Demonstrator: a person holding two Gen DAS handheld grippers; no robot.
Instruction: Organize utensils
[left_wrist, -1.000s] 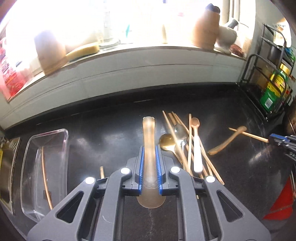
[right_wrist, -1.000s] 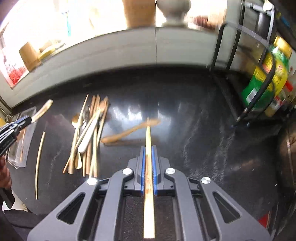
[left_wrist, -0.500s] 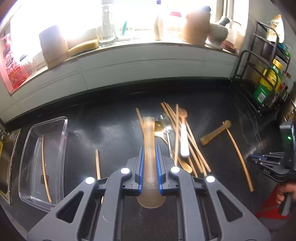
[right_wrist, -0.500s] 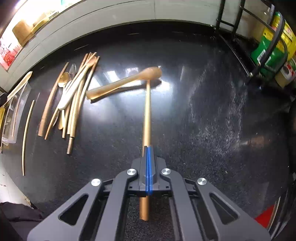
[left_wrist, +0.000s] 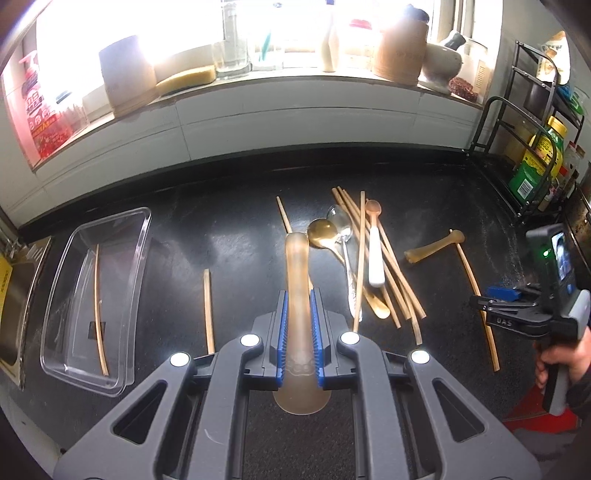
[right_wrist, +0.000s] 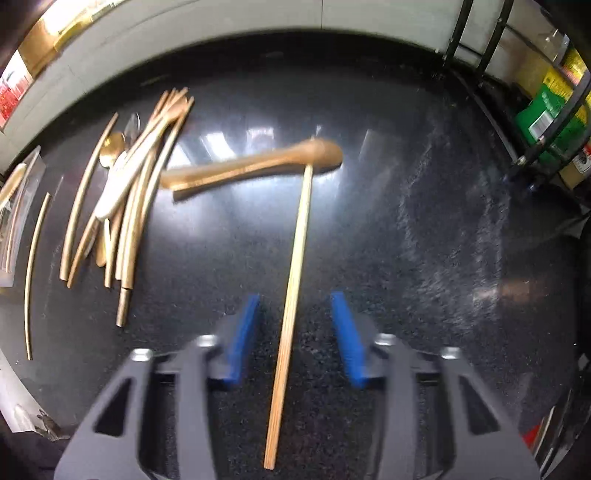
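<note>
Left gripper (left_wrist: 298, 325) clamps spoon (left_wrist: 297, 280) — right gripper (right_wrist: 295, 332), just opening, straddles chopstick (right_wrist: 291, 295).

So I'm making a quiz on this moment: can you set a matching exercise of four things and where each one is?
Things:
1. translucent spoon
2. loose chopstick
3. curved chopstick
4. white-handled spoon

Places:
A. inside the clear tray
B. on the utensil pile
C. clamped in the left tongs
D. on the counter between the open right tongs

Pairs: 1-C, 2-D, 3-A, 4-B
</note>
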